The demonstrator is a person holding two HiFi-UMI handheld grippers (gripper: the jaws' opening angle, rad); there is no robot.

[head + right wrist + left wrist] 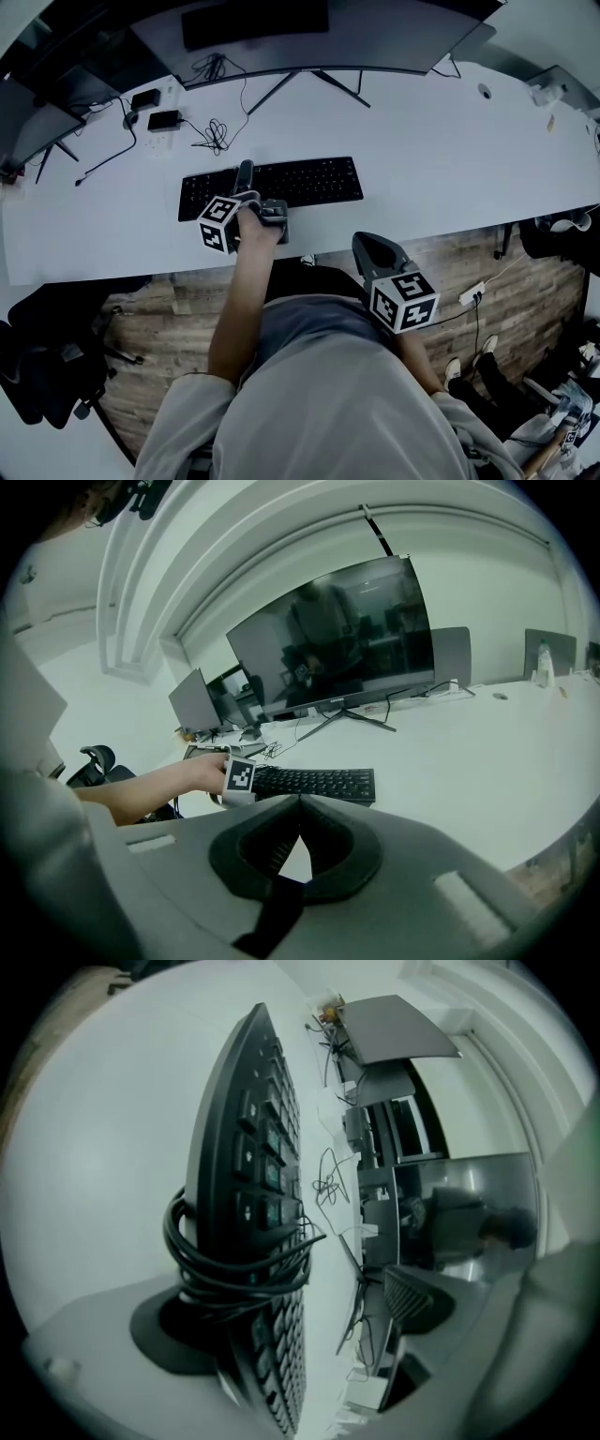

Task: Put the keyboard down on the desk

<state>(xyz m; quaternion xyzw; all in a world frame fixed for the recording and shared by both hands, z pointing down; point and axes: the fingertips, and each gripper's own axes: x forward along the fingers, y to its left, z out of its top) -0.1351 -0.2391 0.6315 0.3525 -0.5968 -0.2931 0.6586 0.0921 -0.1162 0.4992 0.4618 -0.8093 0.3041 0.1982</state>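
Plainly the keyboard [309, 183] lies along the desk [441, 141] in the middle of the head view, keys up. It looks flat or very nearly so; whether its near edge has fully touched down I cannot tell. The left gripper [247, 186] straddles it toward its left end. In the left gripper view the jaws stand apart. One pad [164, 1340] sits on the underside of the keyboard, and the other is off the keys with white desk showing in the gap, so nothing is clamped. A cable [234, 1274] is coiled round the keyboard just ahead of the pads. The right gripper [373, 251] hangs lower right of centre, off the desk edge, jaws closed tip to tip on nothing.

To finish well, I judge the under pad should slide straight back toward the near edge, kept low and level so it neither lifts nor drags the keyboard. The coil is the risk: a pad catching a loop would pull the keyboard askew. Best to keep the jaws wide until they are clear of it.
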